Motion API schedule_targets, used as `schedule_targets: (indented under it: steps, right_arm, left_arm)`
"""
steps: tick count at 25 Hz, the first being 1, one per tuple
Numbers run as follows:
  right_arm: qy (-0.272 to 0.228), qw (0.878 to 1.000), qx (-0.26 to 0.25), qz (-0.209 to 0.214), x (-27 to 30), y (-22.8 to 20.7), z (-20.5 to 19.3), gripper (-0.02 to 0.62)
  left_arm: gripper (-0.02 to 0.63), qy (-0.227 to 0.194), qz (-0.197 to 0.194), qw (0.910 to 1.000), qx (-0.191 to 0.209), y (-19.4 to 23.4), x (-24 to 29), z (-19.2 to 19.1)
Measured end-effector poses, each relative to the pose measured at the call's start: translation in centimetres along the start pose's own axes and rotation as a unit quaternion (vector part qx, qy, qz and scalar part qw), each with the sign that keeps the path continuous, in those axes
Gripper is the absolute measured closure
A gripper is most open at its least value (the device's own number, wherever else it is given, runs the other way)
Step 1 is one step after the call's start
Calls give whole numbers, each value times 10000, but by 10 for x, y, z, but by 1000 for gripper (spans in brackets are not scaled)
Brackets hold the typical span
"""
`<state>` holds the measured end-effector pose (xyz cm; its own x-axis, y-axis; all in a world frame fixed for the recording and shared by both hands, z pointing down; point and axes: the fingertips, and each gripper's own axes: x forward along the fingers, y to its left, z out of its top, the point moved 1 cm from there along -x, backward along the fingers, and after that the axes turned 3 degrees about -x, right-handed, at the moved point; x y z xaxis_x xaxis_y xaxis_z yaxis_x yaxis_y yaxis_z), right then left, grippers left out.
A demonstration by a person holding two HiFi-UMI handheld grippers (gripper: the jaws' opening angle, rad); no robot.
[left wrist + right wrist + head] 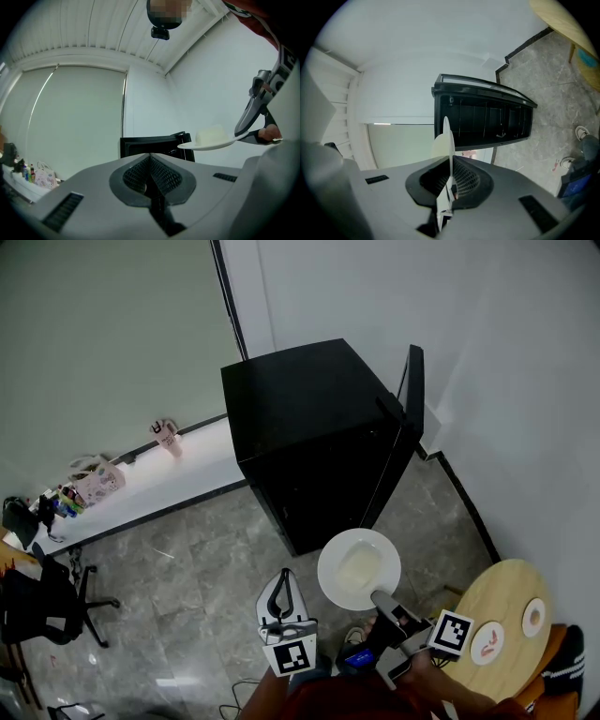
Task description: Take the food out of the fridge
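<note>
Food (pixel 356 566), a pale block, sits on a white plate (pixel 328 585) that is out of the fridge and held level in the air. The right gripper (pixel 382 599) is clamped on the plate's near rim. In the right gripper view the rim (pixel 446 140) runs edge-on between the pressed pads, with the block (pixel 437 146) just to one side of it. Just beside it, on its left, the left gripper (pixel 280 585) is closed on nothing. Its own view shows the ribbed pads (pixel 140 172) meeting with no gap, and the plate floats above and to the right of them.

To the right of the right gripper and below it stands a round wooden table (pixel 511 589). Farther ahead of both grippers is the black fridge (pixel 309 437), well apart from the plate, with its door (pixel 410 399) swung open.

So the main step looks done, since the food has cleared the fridge. What seems left is to set the plate down, likely on the table, and perhaps to shut the door.
</note>
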<state>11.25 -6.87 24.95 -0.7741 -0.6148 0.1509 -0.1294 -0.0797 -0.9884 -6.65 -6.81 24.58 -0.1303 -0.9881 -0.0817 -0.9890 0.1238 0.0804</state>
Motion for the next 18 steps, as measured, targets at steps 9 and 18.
schedule_targets:
  steps: [9, 18]
  right_arm:
    - [-64, 9999, 110, 13, -9, -3, -9, 565]
    - [-103, 9998, 168, 27, -13, -5, -10, 565]
  left_arm:
    - [594, -21, -2, 10000, 18, 3, -9, 2]
    - [592, -45, 8, 10000, 49, 3, -14, 4]
